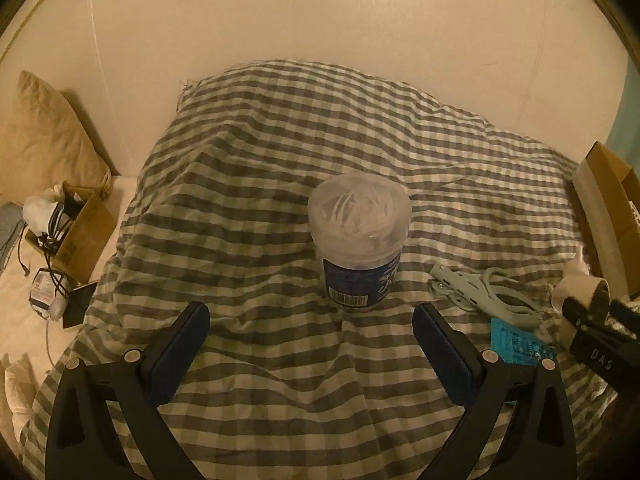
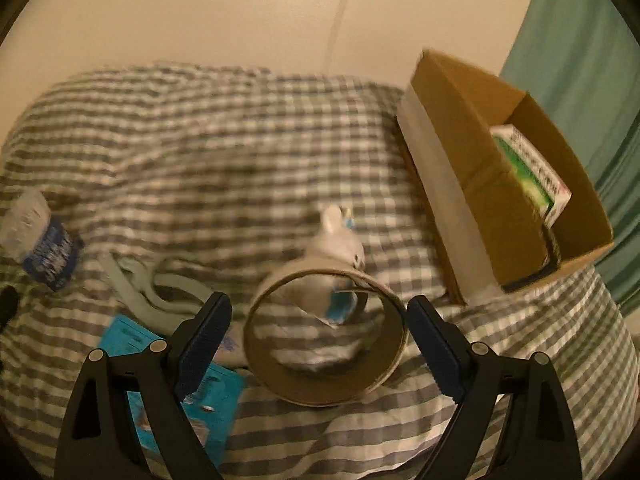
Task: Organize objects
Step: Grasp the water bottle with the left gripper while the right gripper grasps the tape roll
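Note:
A clear plastic canister with a blue label (image 1: 360,240) stands upright on the checked blanket (image 1: 280,152), just ahead of my open, empty left gripper (image 1: 312,320). It also shows in the right wrist view (image 2: 40,236) at far left. My right gripper (image 2: 320,320) is open, with a cardboard tape roll (image 2: 326,336) lying between its fingers, untouched by either pad. A white bottle (image 2: 336,240) lies just beyond the roll. A grey power strip with cord (image 1: 480,292) and a blue packet (image 2: 168,380) lie on the blanket.
A cardboard box (image 2: 508,184) holding a green carton (image 2: 532,172) stands at the right. Another cardboard box (image 1: 76,236) with cables and a tan pillow (image 1: 44,140) sit at the left. A wall runs behind the bed.

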Demonstrator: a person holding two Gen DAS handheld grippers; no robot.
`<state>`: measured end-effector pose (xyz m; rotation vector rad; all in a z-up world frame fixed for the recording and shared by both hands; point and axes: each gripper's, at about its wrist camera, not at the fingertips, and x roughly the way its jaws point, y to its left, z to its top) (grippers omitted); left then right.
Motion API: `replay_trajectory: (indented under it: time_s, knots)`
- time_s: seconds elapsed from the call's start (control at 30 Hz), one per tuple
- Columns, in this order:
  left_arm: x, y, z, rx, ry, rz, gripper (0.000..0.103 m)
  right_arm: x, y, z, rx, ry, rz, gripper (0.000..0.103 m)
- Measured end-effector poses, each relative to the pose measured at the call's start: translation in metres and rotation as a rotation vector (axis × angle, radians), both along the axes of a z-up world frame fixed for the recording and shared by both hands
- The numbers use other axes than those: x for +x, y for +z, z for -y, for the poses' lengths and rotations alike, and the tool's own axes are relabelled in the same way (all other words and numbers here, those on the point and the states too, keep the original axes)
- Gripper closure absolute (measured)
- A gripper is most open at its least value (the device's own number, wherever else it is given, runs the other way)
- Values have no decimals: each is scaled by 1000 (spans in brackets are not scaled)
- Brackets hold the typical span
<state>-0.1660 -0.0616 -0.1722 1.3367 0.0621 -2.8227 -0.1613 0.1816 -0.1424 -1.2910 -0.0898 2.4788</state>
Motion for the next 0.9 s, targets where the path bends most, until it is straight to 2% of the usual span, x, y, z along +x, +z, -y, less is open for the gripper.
replay_trajectory:
  time_s: [0.13, 0.37, 0.4, 0.43, 0.5, 0.63, 0.67, 0.77, 0.83, 0.9]
  knots:
    - [8, 4, -1, -7, 1, -5, 0, 5, -7, -8, -56, 1, 33, 13]
    - [6, 6, -6, -27, 10, 10, 0, 7, -13, -15, -111, 15, 44, 14]
    - [4, 7, -7, -29, 13, 9, 0, 7, -12, -17, -121, 20, 23, 15]
    - [0, 9, -8, -26, 13, 2, 0, 8, -11, -18, -132, 24, -3, 18]
    - [-9, 11, -13, -20, -6, -7, 0, 11, -3, -20, -152, 36, -52, 43]
    - [-32, 5, -25, -89, -26, -12, 0, 7, -5, -21, -182, 60, -69, 51]
    - [-38, 0, -26, -96, -21, -5, 0, 9, -5, -22, -192, 61, -78, 57]
    - [-59, -11, -28, -77, -26, 37, 0, 9, -3, -26, -224, 67, -93, 64]
    - [-67, -14, -32, -85, -43, 36, 0, 10, 1, -27, -223, 69, -101, 74]
    - [-71, -16, -34, -86, -63, 33, 5, 5, 2, -26, -230, 81, -107, 77]
